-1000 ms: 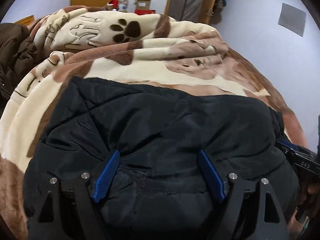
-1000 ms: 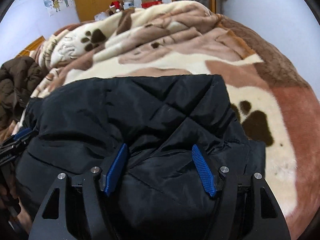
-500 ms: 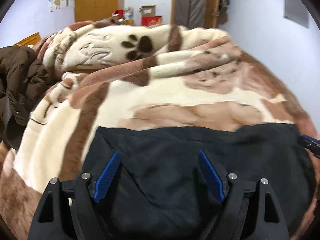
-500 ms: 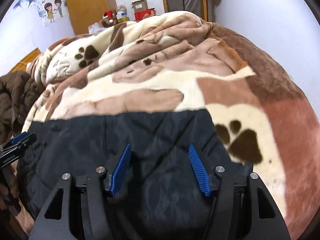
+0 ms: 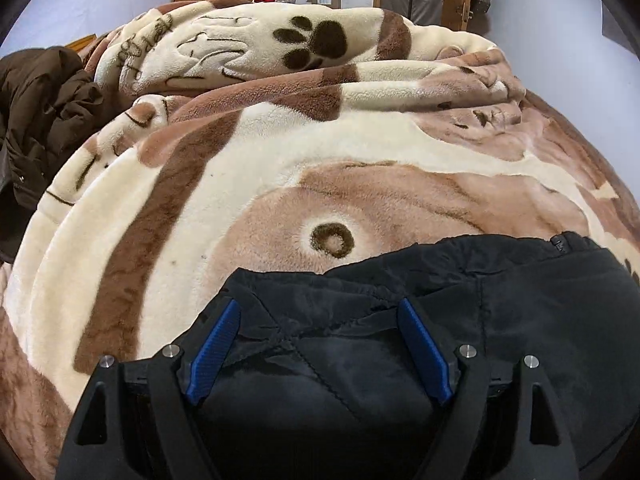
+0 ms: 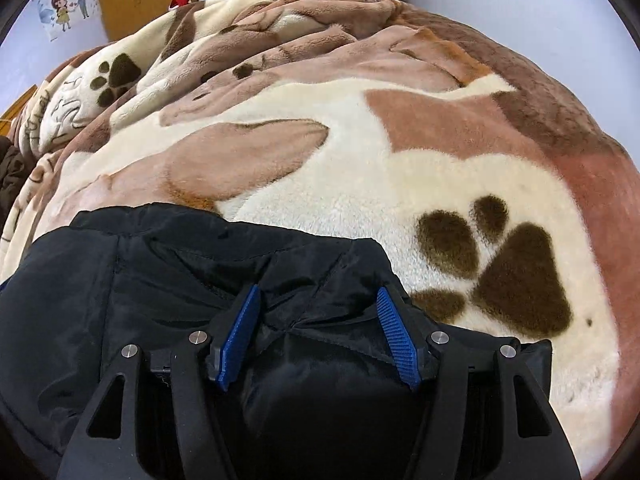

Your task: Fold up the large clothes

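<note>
The left gripper (image 5: 320,344) and right gripper (image 6: 318,334) each stand wide, clamping bunched folds of the black quilted jacket (image 5: 520,300). It lies on a paw-print blanket (image 6: 360,168). No writing is legible.

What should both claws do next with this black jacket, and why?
Probably lower the held fold flat onto the blanket before any release. The left claw and right claw each pinch bunched fabric of the black jacket; the right claw's jaws have just been closing on it. The jacket looks doubled over, with its edge puckered.
</note>
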